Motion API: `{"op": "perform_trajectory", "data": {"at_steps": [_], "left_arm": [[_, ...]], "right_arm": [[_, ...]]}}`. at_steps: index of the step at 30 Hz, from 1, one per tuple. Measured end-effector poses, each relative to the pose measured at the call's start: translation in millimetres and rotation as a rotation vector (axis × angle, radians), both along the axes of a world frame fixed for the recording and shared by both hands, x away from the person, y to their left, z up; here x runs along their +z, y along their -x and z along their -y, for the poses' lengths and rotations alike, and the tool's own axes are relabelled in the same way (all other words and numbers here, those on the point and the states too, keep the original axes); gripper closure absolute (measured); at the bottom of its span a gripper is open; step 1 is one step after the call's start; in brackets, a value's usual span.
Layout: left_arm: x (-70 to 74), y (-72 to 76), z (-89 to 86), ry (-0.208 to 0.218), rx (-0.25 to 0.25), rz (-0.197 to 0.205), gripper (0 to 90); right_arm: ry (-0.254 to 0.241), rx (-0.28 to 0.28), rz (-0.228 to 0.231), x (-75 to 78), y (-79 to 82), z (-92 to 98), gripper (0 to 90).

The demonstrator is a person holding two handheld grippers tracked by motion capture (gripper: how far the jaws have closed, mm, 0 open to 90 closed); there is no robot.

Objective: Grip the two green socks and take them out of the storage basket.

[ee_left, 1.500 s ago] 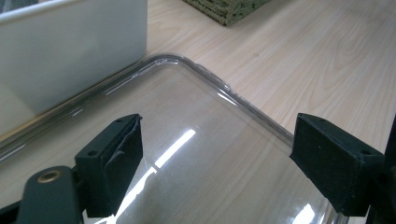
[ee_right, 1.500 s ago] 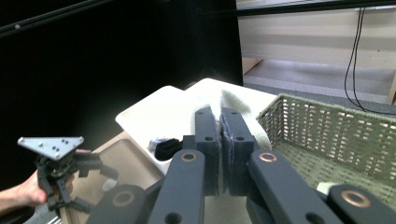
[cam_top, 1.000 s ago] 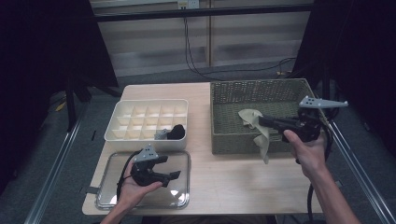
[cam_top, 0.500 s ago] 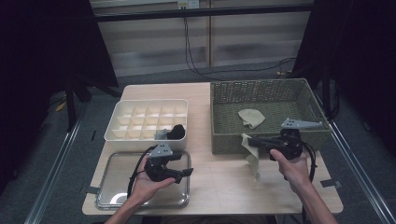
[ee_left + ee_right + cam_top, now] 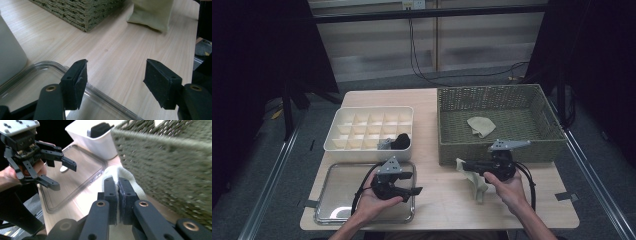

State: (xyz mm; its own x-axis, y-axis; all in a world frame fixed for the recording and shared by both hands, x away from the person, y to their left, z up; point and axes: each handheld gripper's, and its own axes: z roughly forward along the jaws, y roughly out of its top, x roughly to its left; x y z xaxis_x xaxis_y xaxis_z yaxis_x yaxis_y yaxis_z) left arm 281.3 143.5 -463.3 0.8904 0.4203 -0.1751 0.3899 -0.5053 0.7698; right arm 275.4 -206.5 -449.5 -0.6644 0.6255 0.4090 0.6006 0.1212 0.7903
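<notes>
From above, the right hand-held gripper [image 5: 464, 166] pinches a pale cloth [image 5: 475, 181] over the worktop [image 5: 437, 200], out of the basket [image 5: 447, 145]. Its own view confirms the clamp. The left hand-held gripper [image 5: 115, 83], jaws just narrowing, holds nothing; folding remains.

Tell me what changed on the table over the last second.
The right tool carried the pale green cloth out of the wicker basket and down to the tabletop. The left tool, nothing between its jaws, has been closing. The second cloth and divided box stayed put.
</notes>
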Motion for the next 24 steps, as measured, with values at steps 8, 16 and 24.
{"op": "perform_trajectory", "data": {"at_steps": [8,16,24], "left_arm": [[-2.3,0.6,2.9,0.000,-0.023,-0.016,42.9],[-5.2,0.4,5.6,-0.014,-0.035,-0.019,44.4],[-6.3,0.4,7.2,-0.012,-0.054,-0.025,44.4]], "right_arm": [[0.029,0.052,-0.026,-12.5,-1.4,-22.0,86.1],[0.068,0.084,-0.064,-30.9,-5.4,-39.0,85.0],[0.089,0.117,-0.071,-36.2,-3.7,-47.8,76.7]]}}
